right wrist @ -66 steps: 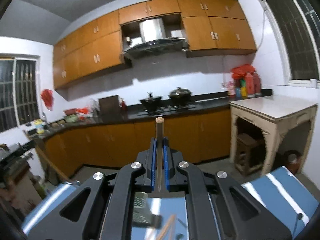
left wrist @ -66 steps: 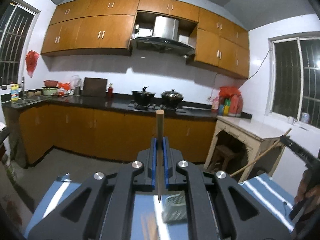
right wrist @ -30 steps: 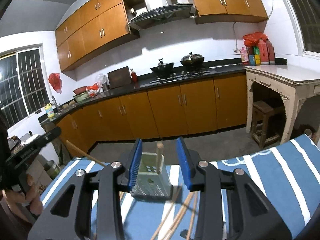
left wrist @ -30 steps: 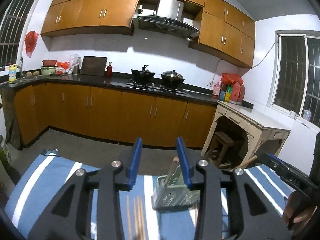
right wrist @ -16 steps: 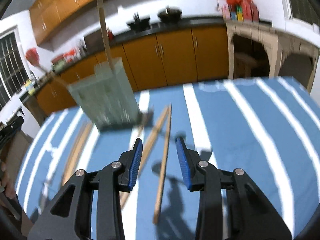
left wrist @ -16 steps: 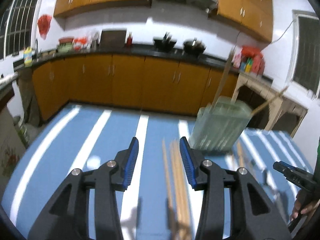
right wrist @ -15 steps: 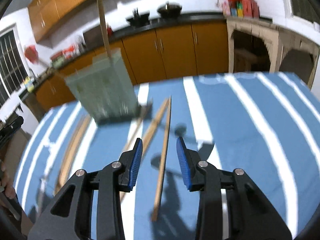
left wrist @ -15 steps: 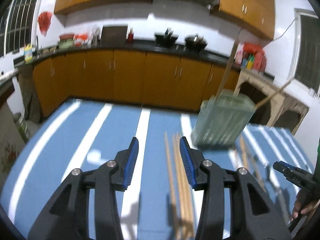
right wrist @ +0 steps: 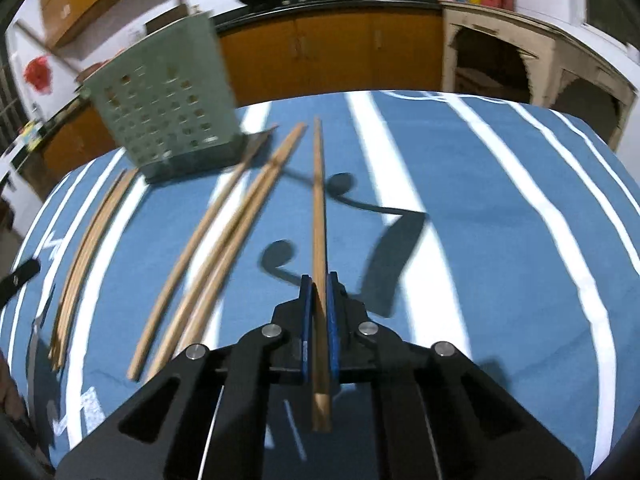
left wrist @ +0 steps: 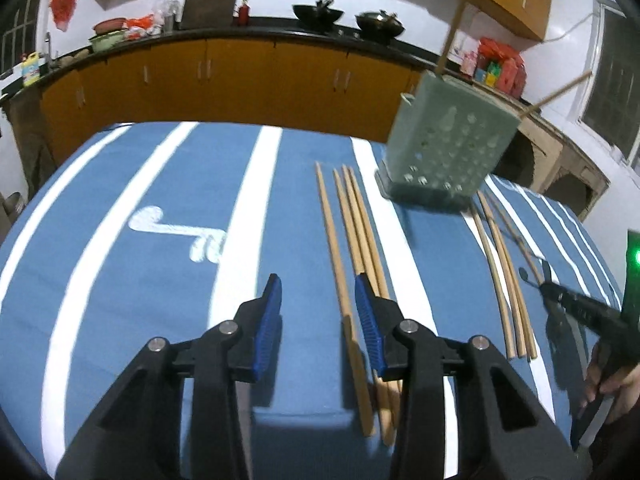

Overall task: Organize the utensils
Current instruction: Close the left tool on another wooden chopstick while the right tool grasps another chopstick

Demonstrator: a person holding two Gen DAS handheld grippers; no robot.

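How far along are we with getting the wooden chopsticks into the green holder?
Done: two sticks already stand in the green perforated plastic holder. In hand: the right gripper, whose jaws have just been closing, is shut on one wooden chopstick on the blue striped tablecloth. The left gripper is open over the left bunch. Left: both bunches flanking the holder.

Right wrist view is motion-blurred: green holder ahead-left of the tongs is smeared, hole pattern soft. Left gripper is cut off at the left edge, jaws unseen. Chopstick standing in the holder runs off the top edge.
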